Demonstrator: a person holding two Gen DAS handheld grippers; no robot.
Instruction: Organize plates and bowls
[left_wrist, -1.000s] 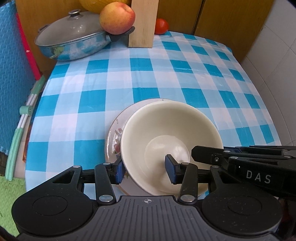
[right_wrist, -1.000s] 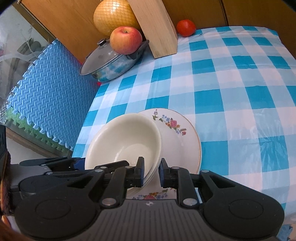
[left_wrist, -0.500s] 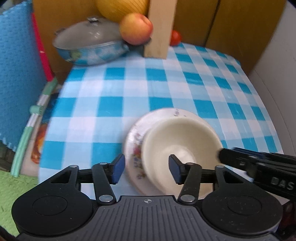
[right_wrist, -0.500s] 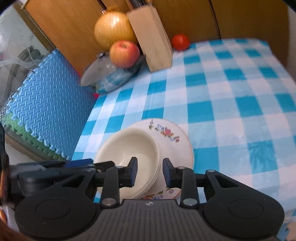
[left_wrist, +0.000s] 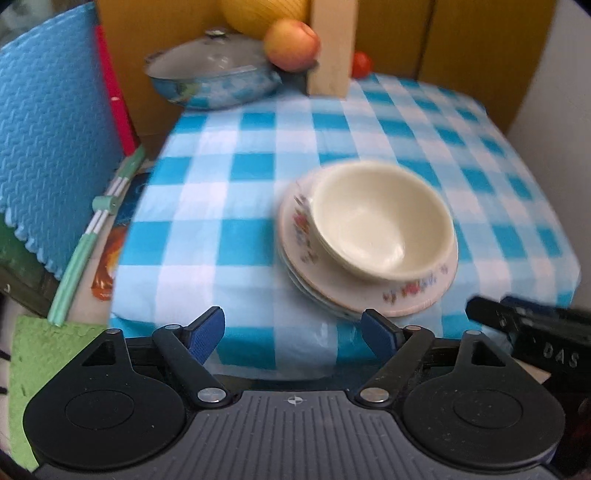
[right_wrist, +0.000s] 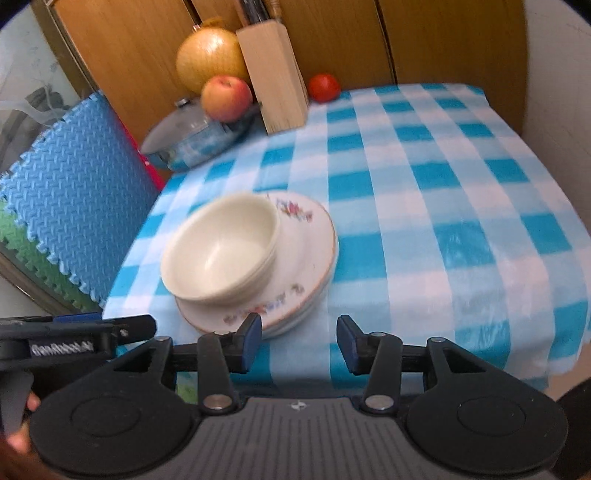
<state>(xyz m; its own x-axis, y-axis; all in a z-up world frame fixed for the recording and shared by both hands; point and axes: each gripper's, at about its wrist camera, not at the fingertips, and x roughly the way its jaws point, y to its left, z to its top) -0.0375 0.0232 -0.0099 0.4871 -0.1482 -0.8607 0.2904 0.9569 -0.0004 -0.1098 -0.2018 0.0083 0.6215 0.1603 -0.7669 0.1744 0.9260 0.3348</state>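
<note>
Blue-padded tools (left_wrist: 293, 332) (right_wrist: 299, 341) agape, empty.

home kitchen (knife block (right_wrist: 275, 79), pot (left_wrist: 214, 79))

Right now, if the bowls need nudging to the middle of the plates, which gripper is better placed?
Left, probably. The bowls sit toward the left-hand side of the plates, nearer the left gripper. Both grippers are open and empty; the right gripper faces bare plate.
</note>
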